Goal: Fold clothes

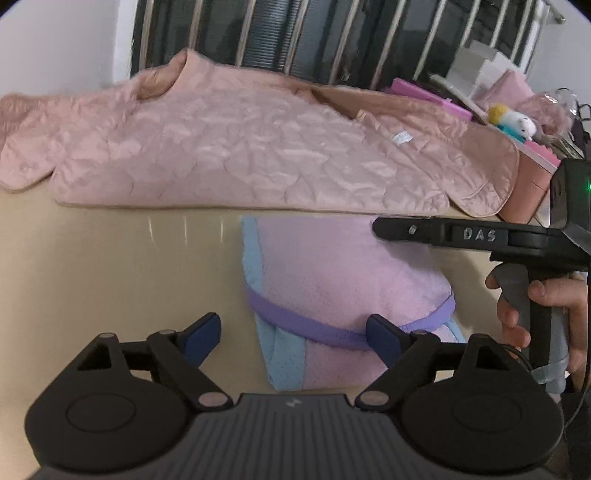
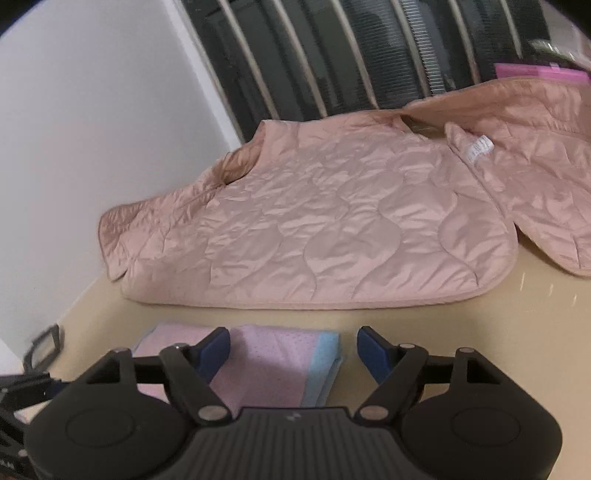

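Observation:
A small folded garment (image 1: 332, 280), light pink with blue panels and a purple band, lies on the beige table (image 1: 129, 266). My left gripper (image 1: 293, 334) is open and empty above its near edge. My right gripper (image 2: 293, 350) is open and empty above the same folded garment (image 2: 266, 362); its black body (image 1: 480, 236) also shows in the left wrist view at the right. A pink quilted jacket (image 1: 229, 155) lies spread flat across the back of the table, and it also shows in the right wrist view (image 2: 332, 229).
Behind the jacket is a dark window with pale bars (image 1: 295, 33). At the back right are pink boxes (image 1: 532, 177), a small plush toy (image 1: 513, 122) and clutter. A white wall (image 2: 92, 129) borders the table's left side.

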Demonstrator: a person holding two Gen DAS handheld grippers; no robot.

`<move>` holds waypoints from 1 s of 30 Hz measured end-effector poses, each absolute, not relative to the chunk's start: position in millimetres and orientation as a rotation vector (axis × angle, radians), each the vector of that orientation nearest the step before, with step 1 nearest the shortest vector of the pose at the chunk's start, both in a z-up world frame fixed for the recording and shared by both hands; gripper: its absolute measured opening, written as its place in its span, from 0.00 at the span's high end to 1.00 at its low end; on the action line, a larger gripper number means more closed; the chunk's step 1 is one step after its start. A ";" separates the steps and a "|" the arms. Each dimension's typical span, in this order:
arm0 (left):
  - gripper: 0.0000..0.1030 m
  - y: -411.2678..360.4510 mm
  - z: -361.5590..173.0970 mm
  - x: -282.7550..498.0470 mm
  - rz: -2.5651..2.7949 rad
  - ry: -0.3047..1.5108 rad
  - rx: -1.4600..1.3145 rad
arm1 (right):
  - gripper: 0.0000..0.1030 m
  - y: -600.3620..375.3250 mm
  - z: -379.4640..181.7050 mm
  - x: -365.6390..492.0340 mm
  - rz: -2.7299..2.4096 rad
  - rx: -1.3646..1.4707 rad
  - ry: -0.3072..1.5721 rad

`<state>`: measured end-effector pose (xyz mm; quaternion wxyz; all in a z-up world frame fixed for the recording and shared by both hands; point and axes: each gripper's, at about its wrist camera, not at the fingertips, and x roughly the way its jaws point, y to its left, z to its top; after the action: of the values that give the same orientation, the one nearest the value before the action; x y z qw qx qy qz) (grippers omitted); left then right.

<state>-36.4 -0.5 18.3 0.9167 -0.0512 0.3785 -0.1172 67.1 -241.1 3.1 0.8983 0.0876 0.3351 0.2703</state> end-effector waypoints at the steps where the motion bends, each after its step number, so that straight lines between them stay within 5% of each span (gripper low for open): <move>1: 0.16 -3.6 17.3 -38.0 -0.240 0.770 -0.081 | 0.27 -238.4 2.7 64.6 0.562 0.160 0.687; 6: 0.26 -14.3 15.2 -43.1 -0.269 0.745 -0.020 | 0.27 -230.6 1.5 52.0 0.567 0.063 0.657; 9: 0.43 -18.7 16.3 -45.8 -0.312 0.739 0.002 | 0.28 -226.3 2.3 46.2 0.559 0.002 0.656; 11: 0.66 -19.2 16.9 -45.7 -0.354 0.750 -0.020 | 0.29 -222.7 2.3 43.5 0.551 -0.033 0.654; 13: 0.74 -19.7 17.2 -45.0 -0.385 0.758 -0.039 | 0.38 -221.2 2.3 39.7 0.554 -0.054 0.650; 19: 0.86 -18.9 17.7 -44.7 -0.400 0.753 -0.076 | 0.81 -213.3 5.0 30.6 0.631 -0.050 0.661; 22: 0.89 -22.6 23.6 -49.2 -0.384 0.726 -0.032 | 0.90 -201.4 10.6 20.2 0.602 -0.135 0.634; 30: 0.90 -32.9 82.0 -55.6 -0.394 0.562 0.047 | 0.92 -206.4 62.3 1.0 0.544 -0.164 0.487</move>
<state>-55.6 -32.9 81.9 0.9415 0.0229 0.2753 -0.1931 1.0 -206.4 62.3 0.9307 -0.0803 0.2380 0.2659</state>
